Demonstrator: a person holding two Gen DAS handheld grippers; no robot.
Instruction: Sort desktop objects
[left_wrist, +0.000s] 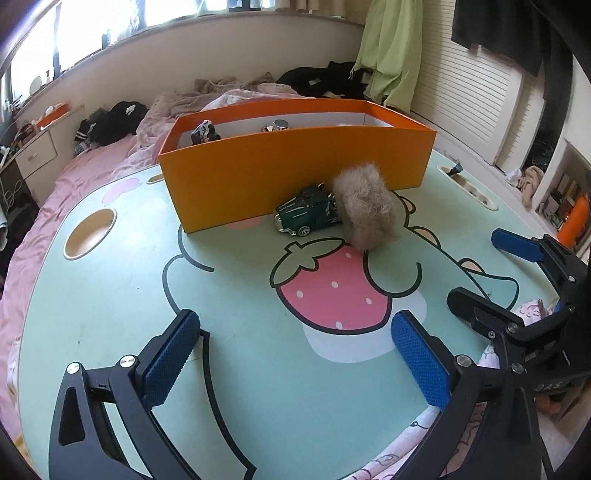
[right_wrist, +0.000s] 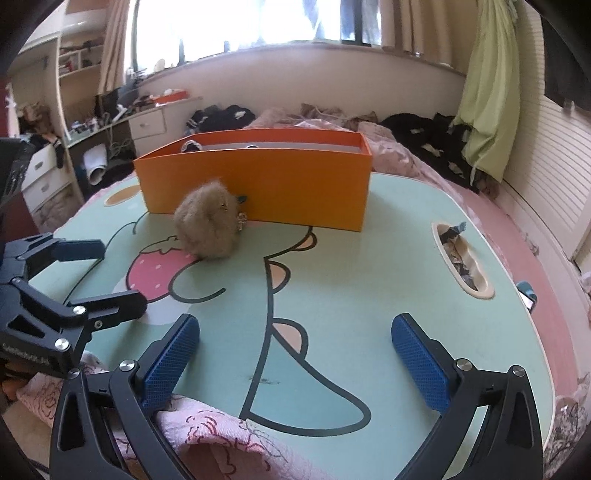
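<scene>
Furry pompom (left_wrist: 365, 206) and car (left_wrist: 308, 216) sit touching before the box (left_wrist: 295, 173); both grippers (left_wrist: 291, 360) (right_wrist: 295, 360) gape empty, so take the pompom first, squeezing gently.

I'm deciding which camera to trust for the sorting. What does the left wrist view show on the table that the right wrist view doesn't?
Only the left wrist view shows the green toy car clearly, beside the furry ball and in front of the orange box; in the right wrist view the ball hides nearly all of it. Only the right wrist view shows the clutter inside the table's long side slot. Both show the ball, the box with small items inside, and the left gripper and right gripper open and empty.
</scene>
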